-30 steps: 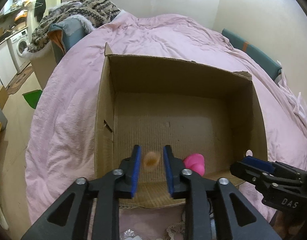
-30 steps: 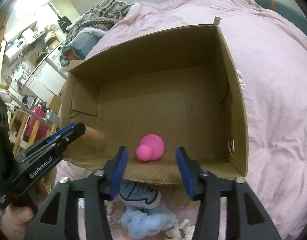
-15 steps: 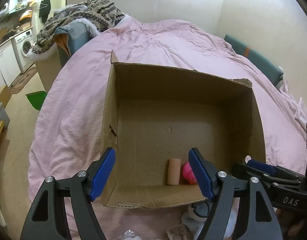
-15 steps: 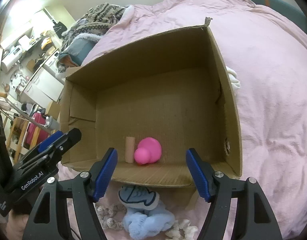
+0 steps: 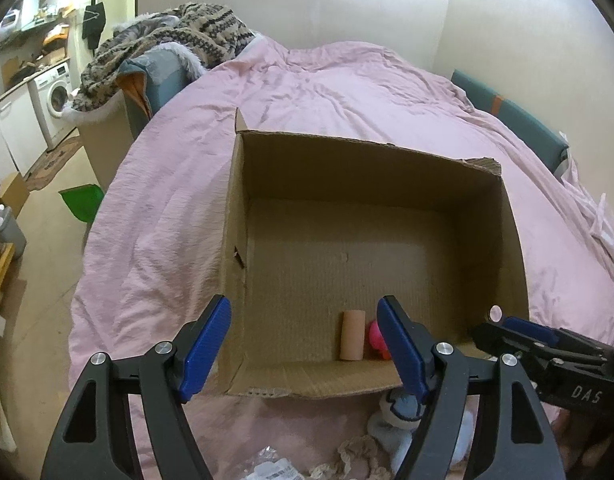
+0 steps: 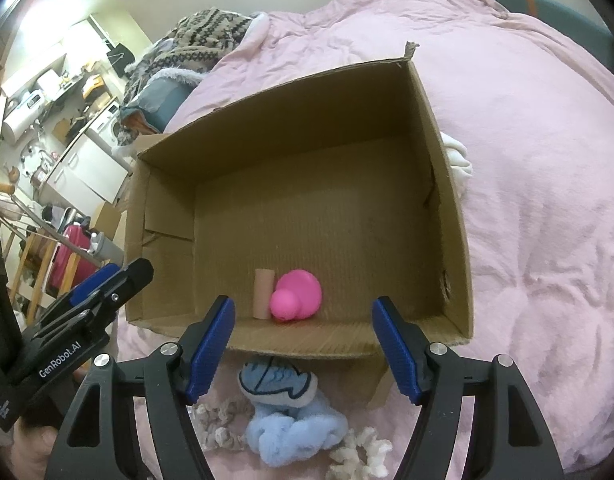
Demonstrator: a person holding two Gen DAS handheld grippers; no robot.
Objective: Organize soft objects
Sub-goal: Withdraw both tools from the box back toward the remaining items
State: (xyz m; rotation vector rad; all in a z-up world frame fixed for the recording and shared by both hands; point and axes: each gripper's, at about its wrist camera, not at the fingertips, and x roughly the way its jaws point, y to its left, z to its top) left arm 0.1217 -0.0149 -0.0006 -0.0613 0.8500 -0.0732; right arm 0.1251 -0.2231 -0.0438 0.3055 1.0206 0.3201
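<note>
An open cardboard box (image 5: 507, 240) (image 6: 451, 216) sits on the pink bed. Inside, by its near wall, a tan cylinder (image 5: 352, 335) (image 6: 263, 294) stands next to a pink rounded toy (image 6: 297, 294) (image 5: 377, 338). My left gripper (image 5: 305, 346) is open and empty above the box's near edge; it also shows in the right wrist view (image 6: 103, 288). My right gripper (image 6: 303, 346) is open and empty above the near wall, over a light blue plush (image 6: 285, 412) (image 5: 403, 404) lying outside the box. The right gripper shows at the right of the left wrist view (image 5: 519, 334).
Cream rope-like pieces (image 6: 359, 454) lie beside the blue plush. A white cloth (image 6: 459, 160) rests beside the box's right wall. A pile of patterned blankets (image 5: 167, 52) lies at the far left of the pink duvet (image 5: 347, 92). Floor, a green bin (image 5: 81, 200) and a washing machine (image 5: 55, 96) lie left.
My left gripper opened and let go of the tan cylinder, which now stands in the box beside the pink toy. Both grippers pulled back and opened wider.
</note>
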